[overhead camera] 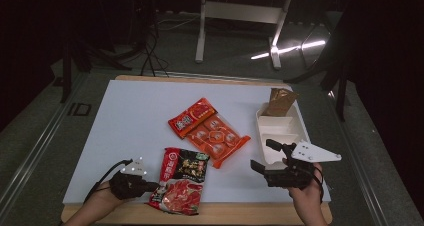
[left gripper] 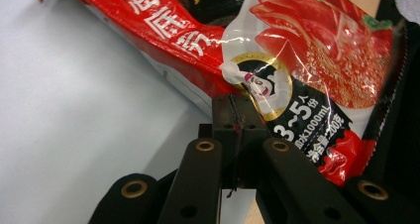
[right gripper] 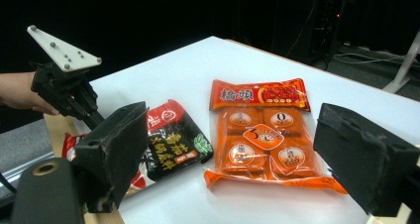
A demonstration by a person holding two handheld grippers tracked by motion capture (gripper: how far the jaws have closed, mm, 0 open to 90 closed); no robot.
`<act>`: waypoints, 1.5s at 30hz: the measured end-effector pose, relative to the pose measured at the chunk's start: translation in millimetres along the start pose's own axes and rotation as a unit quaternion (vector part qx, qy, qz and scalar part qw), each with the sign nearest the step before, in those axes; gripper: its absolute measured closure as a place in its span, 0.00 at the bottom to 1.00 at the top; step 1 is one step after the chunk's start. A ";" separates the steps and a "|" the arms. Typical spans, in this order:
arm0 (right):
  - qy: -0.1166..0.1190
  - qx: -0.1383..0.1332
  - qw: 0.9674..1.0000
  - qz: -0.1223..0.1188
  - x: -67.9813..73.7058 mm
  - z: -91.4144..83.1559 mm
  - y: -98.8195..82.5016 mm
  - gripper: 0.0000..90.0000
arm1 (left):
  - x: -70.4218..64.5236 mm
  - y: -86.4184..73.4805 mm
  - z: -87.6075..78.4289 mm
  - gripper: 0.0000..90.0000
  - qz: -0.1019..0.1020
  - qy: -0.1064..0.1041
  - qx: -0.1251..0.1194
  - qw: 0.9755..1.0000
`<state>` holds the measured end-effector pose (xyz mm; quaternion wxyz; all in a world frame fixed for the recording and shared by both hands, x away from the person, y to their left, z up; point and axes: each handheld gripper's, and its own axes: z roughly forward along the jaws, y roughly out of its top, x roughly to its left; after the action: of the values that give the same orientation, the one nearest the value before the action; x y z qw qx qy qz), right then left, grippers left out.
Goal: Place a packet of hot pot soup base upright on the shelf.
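Observation:
A red and black hot-pot soup pouch (overhead camera: 182, 180) lies at the table's near edge, and its glossy print shows close up in the left gripper view (left gripper: 307, 60). My left gripper (overhead camera: 153, 187) is shut on the pouch's left edge; its jaws (left gripper: 236, 112) meet tight on the crinkled seam. An orange pack of several seasoning blocks (overhead camera: 212, 132) lies mid-table, just ahead of my right gripper (right gripper: 242, 157). My right gripper (overhead camera: 264, 155) hovers open to the right of the packs, with nothing between its pads (right gripper: 116, 152).
A white compartment tray (overhead camera: 295, 122) sits at the right side of the white mat (overhead camera: 135, 116), with a brown packet (overhead camera: 280, 101) at its far end. The wooden table edge (overhead camera: 235, 213) runs along the front. A dark floor and desk legs lie beyond.

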<state>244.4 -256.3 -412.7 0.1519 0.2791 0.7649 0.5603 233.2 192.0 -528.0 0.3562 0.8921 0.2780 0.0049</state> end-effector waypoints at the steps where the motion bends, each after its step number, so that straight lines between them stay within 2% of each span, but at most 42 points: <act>1: 0.000 0.000 1.000 0.000 0.1 0.0 0.0 0.15 | -0.6 0.7 0.8 1.00 0.000 -0.002 0.001 1.000; 5: 0.001 0.000 1.000 0.002 -0.1 0.6 -0.2 0.15 | -3.8 4.0 4.0 1.00 0.002 -0.013 -0.011 1.000; 10: 0.002 0.004 1.000 0.001 0.8 2.7 -0.4 0.15 | -4.3 10.2 4.6 1.00 0.002 -0.016 -0.021 1.000; 13: 0.002 0.004 1.000 0.001 1.0 1.9 -0.8 0.15 | -1.0 10.9 2.2 1.00 0.002 -0.008 -0.028 1.000; 16: 0.001 0.002 1.000 0.004 -0.1 0.6 -1.2 0.15 | 4.5 13.9 -1.9 0.99 -0.012 0.006 -0.043 0.999; 18: 0.001 0.002 1.000 0.003 -0.2 0.0 -1.1 0.15 | 8.4 18.0 -2.6 0.93 -0.013 0.021 -0.046 0.999; 23: -0.001 0.002 1.000 0.000 0.2 -1.1 -1.3 0.15 | 21.3 29.7 -0.2 0.84 -0.040 0.045 -0.062 0.996; 24: -0.001 0.002 1.000 0.000 0.1 -1.2 -1.5 0.15 | 23.6 32.2 0.5 0.79 -0.044 0.051 -0.065 0.996; 26: -0.002 0.002 1.000 0.000 -0.5 -1.3 -1.9 0.15 | 29.3 36.8 1.9 0.74 -0.053 0.050 -0.072 0.995; 28: -0.002 0.003 1.000 0.001 -0.8 -1.3 -2.3 0.15 | 35.5 41.7 4.0 0.66 -0.066 0.060 -0.076 0.993; 29: -0.002 0.004 1.000 0.000 -0.8 -1.2 -2.5 0.15 | 37.5 43.0 5.0 0.65 -0.069 0.060 -0.080 0.993; 31: -0.001 0.004 1.000 0.001 -0.9 -1.0 -2.7 0.15 | 43.1 46.5 7.7 0.60 -0.075 0.070 -0.078 0.992; 35: 0.000 0.006 1.000 -0.001 0.1 0.2 -3.6 0.15 | 54.9 50.6 15.0 0.53 -0.092 0.074 -0.076 0.990; 37: 0.000 0.008 1.000 -0.002 -0.2 0.9 -4.0 0.15 | 60.2 51.7 19.0 0.53 -0.102 0.069 -0.079 0.989; 42: 0.001 0.008 1.000 -0.003 -0.2 0.9 -4.1 0.15 | 66.3 52.9 30.8 0.55 -0.118 0.055 -0.064 0.989; 45: 0.002 0.009 1.000 0.000 -0.5 1.8 -4.9 0.15 | 68.5 53.6 37.5 0.61 -0.121 0.048 -0.056 0.990</act>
<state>244.5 -256.2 -417.9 0.1480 0.2793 0.7703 0.5538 325.2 170.7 -534.8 0.3898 0.8294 0.3997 0.0198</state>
